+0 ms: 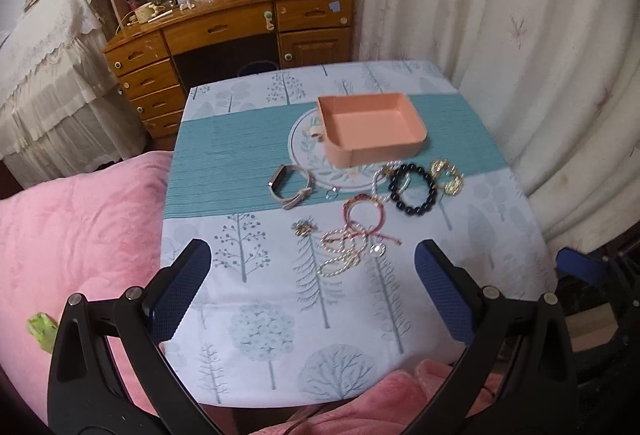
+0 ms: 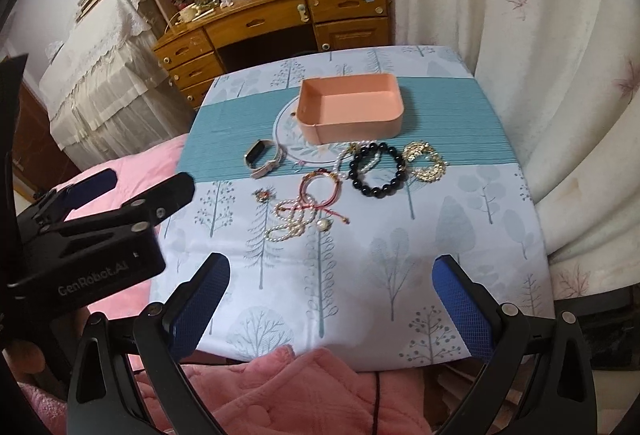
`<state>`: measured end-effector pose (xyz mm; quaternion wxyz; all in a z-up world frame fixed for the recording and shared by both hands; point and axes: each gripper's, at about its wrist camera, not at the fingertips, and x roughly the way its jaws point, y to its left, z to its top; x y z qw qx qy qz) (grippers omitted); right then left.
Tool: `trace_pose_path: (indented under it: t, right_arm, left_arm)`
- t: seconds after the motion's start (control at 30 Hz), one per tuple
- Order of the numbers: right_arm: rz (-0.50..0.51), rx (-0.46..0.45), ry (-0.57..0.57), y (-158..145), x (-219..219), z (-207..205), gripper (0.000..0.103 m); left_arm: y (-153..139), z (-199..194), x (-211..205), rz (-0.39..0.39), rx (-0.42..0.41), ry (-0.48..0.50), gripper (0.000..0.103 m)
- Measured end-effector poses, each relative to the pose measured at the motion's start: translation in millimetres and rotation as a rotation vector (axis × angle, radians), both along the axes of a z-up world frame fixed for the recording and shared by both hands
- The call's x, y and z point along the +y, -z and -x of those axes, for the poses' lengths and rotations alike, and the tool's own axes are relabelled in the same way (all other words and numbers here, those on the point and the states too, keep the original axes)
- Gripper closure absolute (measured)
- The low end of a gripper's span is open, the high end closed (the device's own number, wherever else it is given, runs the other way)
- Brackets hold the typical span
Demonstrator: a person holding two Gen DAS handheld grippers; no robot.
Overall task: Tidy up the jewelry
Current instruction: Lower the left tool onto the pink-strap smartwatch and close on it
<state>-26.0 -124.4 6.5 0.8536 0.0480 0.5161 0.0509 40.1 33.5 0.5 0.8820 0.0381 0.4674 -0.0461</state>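
Hovering low over the near edge of the table point(image 1: 500, 275), both tongs spread wide, nothing between the pads. Left gripper point(image 1: 312, 287) sits left of the right gripper point(image 2: 332, 295); its body shows in the right view.

Jewelry lies loose on the tree-print cloth, mid-table, all outside the pink box point(image 2: 352, 105), which stands bare at the far side.
- Watch point(image 1: 290, 185): farthest left, strap curled into a loop. Stiff face, bendy strap; take it across the strap, not the glass.
- Black bead bracelet point(image 1: 412, 189): just in front of the box. Beads hard, round, likely slippery; pinch across 1 side of the ring.
- Gold chain piece point(image 1: 446, 177): right of the black beads, touching or nearly so. Limp, light.
- Pearl strand point(image 2: 286, 223): nearest the grippers, tangled with a red cord bracelet point(image 2: 320, 191). Soft, will drape and may drag its neighbour along. Lift slowly.
- Small brooch-like piece point(image 2: 264, 194): alone, left of the pearls. Tiny, hard to pinch flat.
- A second pearl strand appears to lie under the black beads; overlap unclear.

Writing: "GenRobot.AI" on the left gripper's body, right view. Nothing else readable.
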Motion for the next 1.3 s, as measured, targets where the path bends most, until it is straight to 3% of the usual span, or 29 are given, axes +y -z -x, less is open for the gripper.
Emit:
trace_pose_path:
  t: [0.13, 0.23, 0.3, 0.53, 0.63, 0.7, 0.8, 1.0, 1.13, 1.3]
  right_arm:
    - [0.006, -0.010, -0.058, 4, 22, 0, 0.001]
    - [0.084, -0.007, -0.147, 14, 47, 0, 0.001]
    - [0.118, -0.025, -0.201, 21, 61, 0, 0.001]
    - [0.214, -0.105, -0.277, 88, 84, -18, 0.001]
    - [0.258, -0.140, -0.331, 126, 85, -29, 0.013]
    - [0.293, -0.129, -0.388, 152, 88, -36, 0.028]
    - [0.317, -0.091, -0.458, 186, 92, -44, 0.040]
    - [0.264, -0.095, -0.518, 216, 87, -61, 0.045]
    - [0.207, -0.074, -0.456, 222, 76, -78, 0.059]
    - [0.079, -0.014, -0.371, 231, 58, -100, 0.068]
  left_arm:
    - [10, -8, 9, 0.003, 0.046, -0.025, 0.002]
    - [27, -22, 24, 0.118, 0.117, -0.054, 0.003]
    - [44, -32, 30, 0.150, 0.161, -0.059, 0.006]
    - [102, -72, 39, 0.015, 0.185, 0.044, 0.006]
    - [122, -97, 44, 0.010, 0.183, 0.065, 0.006]
    - [139, -118, 47, 0.018, 0.191, 0.090, 0.006]
    - [162, -145, 49, 0.057, 0.211, 0.098, 0.006]
    - [200, -184, 46, 0.049, 0.202, 0.094, 0.006]
    - [218, -196, 35, 0.023, 0.172, 0.151, 0.006]
    - [235, -206, 28, -0.049, 0.131, 0.105, 0.006]
